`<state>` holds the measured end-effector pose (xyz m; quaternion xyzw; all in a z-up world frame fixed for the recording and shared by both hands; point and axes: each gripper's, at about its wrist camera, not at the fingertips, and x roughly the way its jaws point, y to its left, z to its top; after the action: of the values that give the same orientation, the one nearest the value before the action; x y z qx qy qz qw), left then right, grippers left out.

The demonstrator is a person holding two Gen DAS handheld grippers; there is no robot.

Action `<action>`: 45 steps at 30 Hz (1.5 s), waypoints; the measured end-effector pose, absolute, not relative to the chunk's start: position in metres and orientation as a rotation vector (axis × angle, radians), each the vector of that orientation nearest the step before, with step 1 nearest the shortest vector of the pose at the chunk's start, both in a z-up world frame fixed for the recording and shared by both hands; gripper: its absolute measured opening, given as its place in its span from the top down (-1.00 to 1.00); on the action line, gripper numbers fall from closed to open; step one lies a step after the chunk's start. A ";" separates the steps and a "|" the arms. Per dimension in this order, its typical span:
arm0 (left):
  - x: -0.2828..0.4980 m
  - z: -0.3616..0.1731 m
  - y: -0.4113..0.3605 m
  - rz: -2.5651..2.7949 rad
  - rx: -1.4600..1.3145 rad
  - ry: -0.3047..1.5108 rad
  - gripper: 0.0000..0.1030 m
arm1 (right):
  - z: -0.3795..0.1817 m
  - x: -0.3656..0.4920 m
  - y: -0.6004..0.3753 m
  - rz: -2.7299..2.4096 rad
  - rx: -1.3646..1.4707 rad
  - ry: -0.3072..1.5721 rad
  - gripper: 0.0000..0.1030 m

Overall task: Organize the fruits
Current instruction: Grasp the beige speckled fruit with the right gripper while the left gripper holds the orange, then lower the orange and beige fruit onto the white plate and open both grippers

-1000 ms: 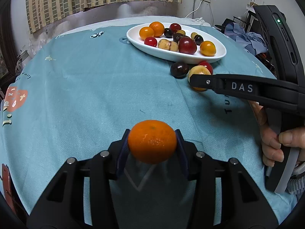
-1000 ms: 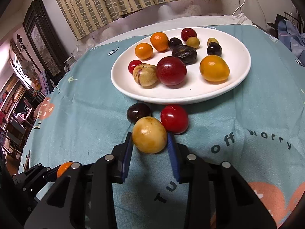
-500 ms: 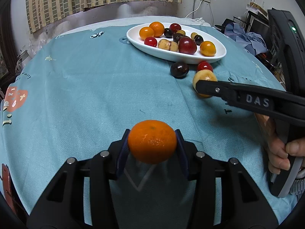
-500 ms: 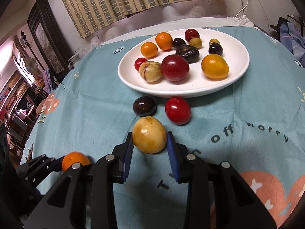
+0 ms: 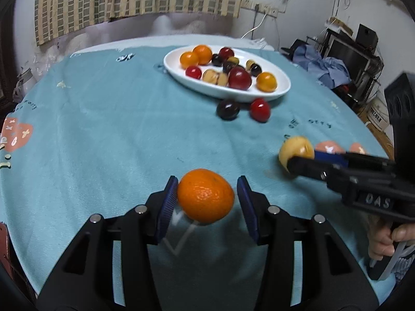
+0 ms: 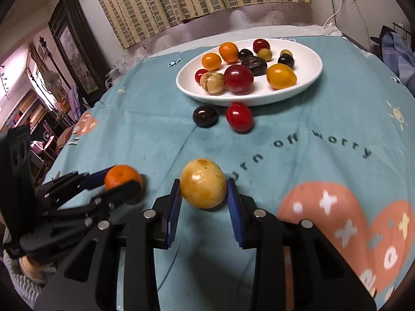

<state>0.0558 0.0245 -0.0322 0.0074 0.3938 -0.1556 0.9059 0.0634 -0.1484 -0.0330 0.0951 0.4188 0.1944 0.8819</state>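
Right gripper (image 6: 203, 195) pinched a round yellow-tan fruit (image 6: 202, 183) above the teal-clothed counter (image 6: 298, 129); left gripper (image 5: 206, 200) held a round orange mandarin (image 5: 205, 196). Best practice—keep both 2 grips steady, then lower each fruit gently onto the oval white plate (image 6: 306, 88).

Your plate (image 6: 308, 83) sits far side of the worktop (image 6: 155, 134); two loose fruits (image 6: 239, 117) just before its near rim.
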 end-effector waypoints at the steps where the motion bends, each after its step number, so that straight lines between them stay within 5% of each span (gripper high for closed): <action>1: 0.055 -0.032 0.023 -0.323 0.019 0.810 0.07 | -0.033 0.060 -0.150 0.410 0.199 0.871 0.32; 13: 0.041 -0.008 0.030 -0.280 0.003 0.678 0.26 | -0.024 0.047 -0.162 0.406 0.232 0.831 0.32; 18: 0.032 -0.011 0.025 -0.294 0.040 0.708 -0.17 | -0.026 0.050 -0.168 0.391 0.253 0.846 0.32; 22: 0.046 -0.022 0.029 -0.291 0.011 0.787 -0.27 | -0.025 0.049 -0.165 0.403 0.243 0.844 0.32; 34: 0.061 -0.046 0.027 -0.270 0.017 0.893 0.12 | -0.025 0.047 -0.162 0.409 0.234 0.843 0.32; 45: 0.056 -0.013 0.029 -0.325 -0.045 0.775 0.12 | -0.018 0.052 -0.172 0.394 0.275 0.828 0.32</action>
<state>0.0562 0.0286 -0.0130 -0.0220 0.3762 -0.1580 0.9127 0.0524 -0.1721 -0.0183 0.1321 0.3984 0.1894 0.8877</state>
